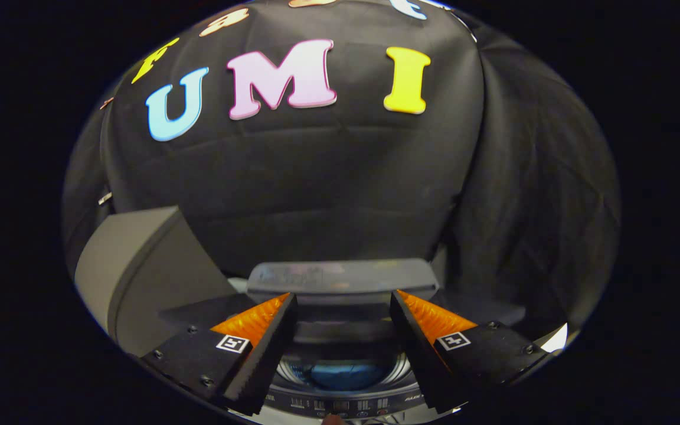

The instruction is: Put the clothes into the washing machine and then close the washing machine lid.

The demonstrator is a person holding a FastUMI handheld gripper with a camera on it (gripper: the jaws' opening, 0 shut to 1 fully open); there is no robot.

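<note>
- Between the two fingers (343, 307), in the gripper view, the washing machine (343, 401) is seen from above, with its control strip close under the fingertips.
- Its lid (340, 277) is raised and stands upright just beyond the fingers, a grey, slightly shiny panel with rounded corners.
- Below the lid, the round drum opening (340, 369) is visible; something bluish (340, 375) lies inside, which is judged to be clothes, although the shape cannot be told clearly.
- The fingers are held wide apart and nothing is gripped between them.
- From this, the first part of the task is judged to be done or nearly done: no cloth is carried, and cloth seems to rest in the drum.
- The closing of the lid is not yet done; the lid must be reached at its top edge and brought down.
- To the left of the machine, a grey box-like object (133, 265) is standing; what it is cannot be said.
</note>
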